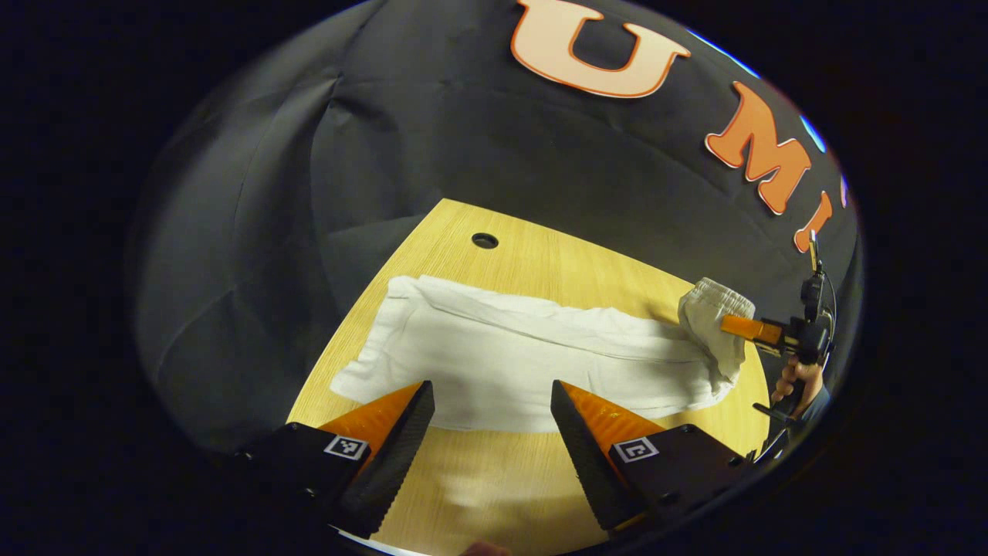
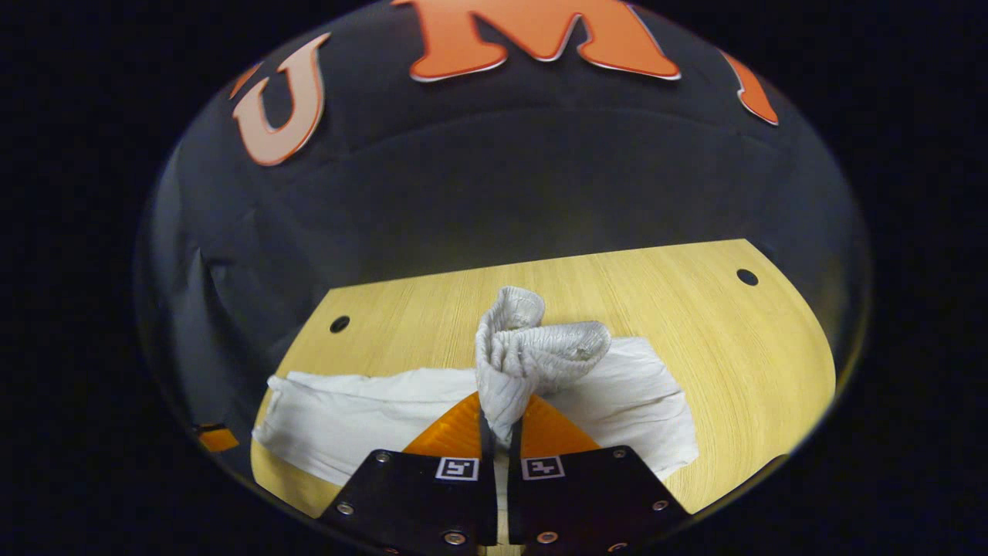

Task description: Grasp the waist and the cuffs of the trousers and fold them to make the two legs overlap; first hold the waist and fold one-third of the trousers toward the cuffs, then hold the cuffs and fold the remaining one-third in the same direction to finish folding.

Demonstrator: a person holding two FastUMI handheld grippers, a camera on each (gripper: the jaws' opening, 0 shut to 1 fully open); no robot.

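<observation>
The white trousers (image 1: 532, 359) lie stretched across the wooden desk (image 1: 540, 262), with 2 legs overlapping. The right gripper (image 2: 502, 421) has its fingers pressed together on the bunched waist (image 2: 532, 347) (lifted off the desk). The left gripper (image 1: 494, 421) hovers above the trousers' near edge, fingers spread.

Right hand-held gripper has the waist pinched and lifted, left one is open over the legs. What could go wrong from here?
1. The right hand-held gripper pinches only a bunched bit of waistband; it may slip out mid-fold.
2. The left hand-held gripper is open above the trousers, so nothing pins them; the legs may drag across the table.
</observation>
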